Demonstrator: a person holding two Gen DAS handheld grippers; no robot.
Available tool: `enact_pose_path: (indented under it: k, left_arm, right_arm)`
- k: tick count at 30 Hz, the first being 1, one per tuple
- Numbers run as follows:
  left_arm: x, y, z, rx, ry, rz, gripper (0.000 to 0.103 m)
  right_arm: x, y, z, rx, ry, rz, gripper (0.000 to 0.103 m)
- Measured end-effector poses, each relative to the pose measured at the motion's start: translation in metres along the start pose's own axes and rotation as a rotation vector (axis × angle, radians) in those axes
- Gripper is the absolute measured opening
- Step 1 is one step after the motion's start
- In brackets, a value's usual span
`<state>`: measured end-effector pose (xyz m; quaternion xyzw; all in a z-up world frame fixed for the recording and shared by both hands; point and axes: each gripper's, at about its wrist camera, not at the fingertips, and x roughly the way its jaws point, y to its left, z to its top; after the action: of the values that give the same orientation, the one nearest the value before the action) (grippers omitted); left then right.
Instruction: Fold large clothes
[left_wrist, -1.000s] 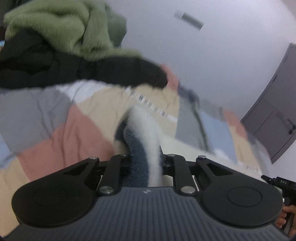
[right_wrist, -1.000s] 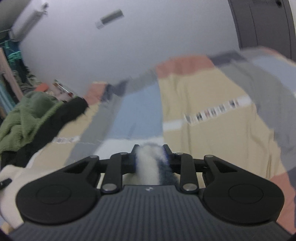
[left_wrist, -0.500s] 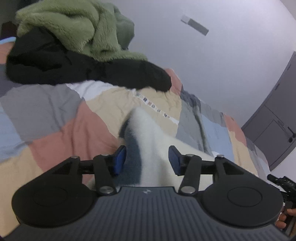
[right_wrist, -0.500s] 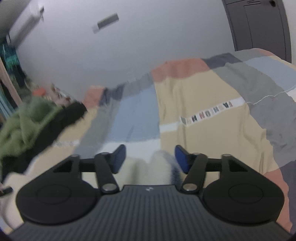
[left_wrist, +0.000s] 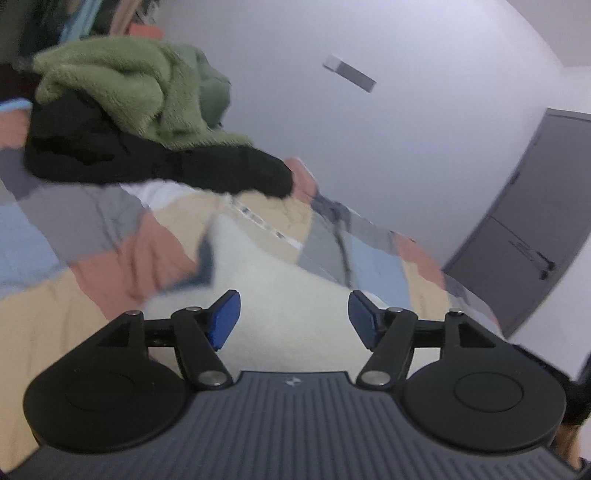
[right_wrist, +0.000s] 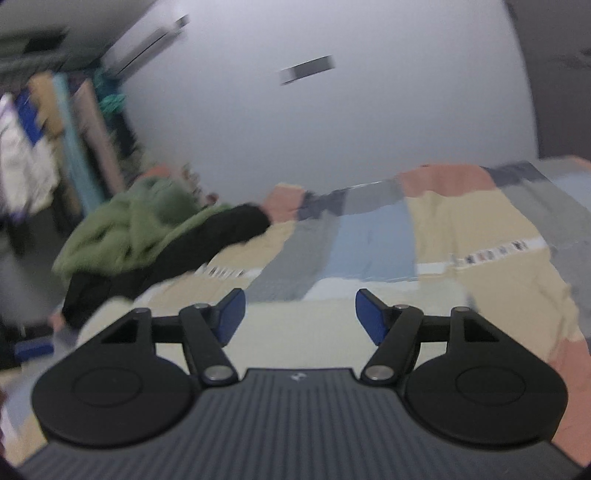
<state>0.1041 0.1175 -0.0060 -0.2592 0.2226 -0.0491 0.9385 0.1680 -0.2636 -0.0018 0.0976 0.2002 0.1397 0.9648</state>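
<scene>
My left gripper (left_wrist: 293, 314) is opening and my right gripper (right_wrist: 299, 314) gapes, both empty; the cream garment (left_wrist: 280, 295) lies released on the bed (left_wrist: 48, 325), while the green-and-black pile (left_wrist: 140, 122) awaits folding

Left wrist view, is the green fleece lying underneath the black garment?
No, the green fleece is heaped on top of the black garment at the far side of the patchwork bedspread.

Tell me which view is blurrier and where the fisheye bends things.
Right wrist view: heavier motion blur, smearing the green fleece and clothes rack; the gripper body stays sharp. Left wrist view: milder blur on the cream garment; the grey door curves and leans. Both: soft, even light, no glare.
</scene>
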Motion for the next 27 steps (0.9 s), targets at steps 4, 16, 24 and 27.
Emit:
enact_pose_path:
  k: [4,16,24,27]
  left_arm:
    - [0.016,0.001,-0.022,-0.068,0.129,-0.047,0.077]
    - [0.074,0.059,-0.066,-0.580,0.408,-0.099,0.087]
    - [0.096,0.082,-0.077,-0.765,0.336,-0.158,0.087]
    - [0.093,0.084,-0.070,-0.789,0.251,-0.242,0.087]
  right_arm:
    - [0.015,0.023,-0.015,-0.065,0.076,0.044,0.068]
    - [0.048,0.037,-0.041,-0.020,0.215,0.073,0.069]
    - [0.053,0.038,-0.043,-0.015,0.220,0.071,0.069]
    - [0.053,0.038,-0.043,-0.013,0.221,0.070,0.069]
